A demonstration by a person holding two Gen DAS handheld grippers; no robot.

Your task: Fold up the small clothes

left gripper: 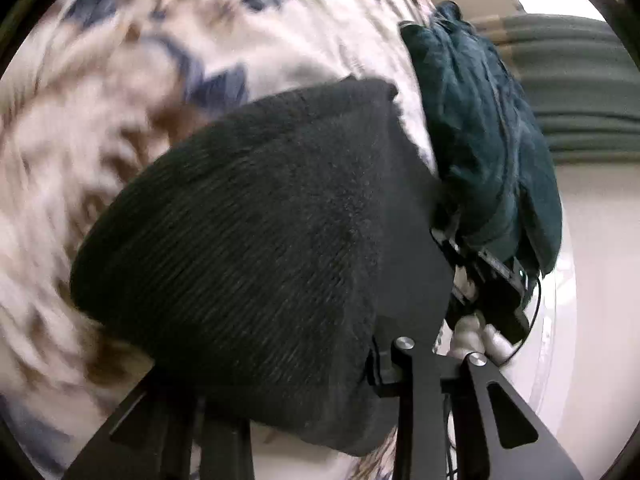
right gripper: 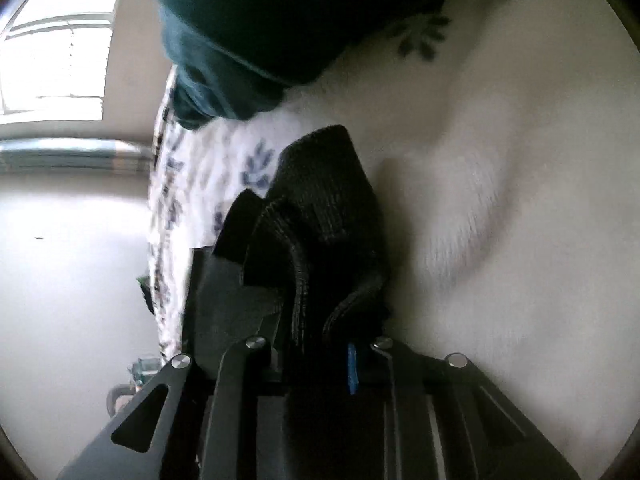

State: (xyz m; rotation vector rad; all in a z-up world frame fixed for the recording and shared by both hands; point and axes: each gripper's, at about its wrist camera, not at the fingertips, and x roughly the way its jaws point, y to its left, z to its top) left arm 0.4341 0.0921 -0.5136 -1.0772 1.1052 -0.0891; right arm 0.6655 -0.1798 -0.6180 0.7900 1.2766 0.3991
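A black ribbed knit garment [left gripper: 248, 232] fills the middle of the left wrist view and drapes over my left gripper [left gripper: 384, 304], which is shut on its edge; the fingertips are hidden under the cloth. In the right wrist view the same black knit [right gripper: 320, 216] is bunched between the fingers of my right gripper [right gripper: 316, 280], which is shut on it. My right gripper's body [left gripper: 496, 292] shows in the left wrist view, just right of the black knit. Both views are blurred.
A dark teal fleece garment [left gripper: 480, 128] lies heaped behind the grippers, also at the top of the right wrist view [right gripper: 256, 28]. Everything rests on a white cloth with blue and brown leaf print [left gripper: 120, 80], [right gripper: 500, 200]. Pale floor [right gripper: 68, 280] lies beyond its edge.
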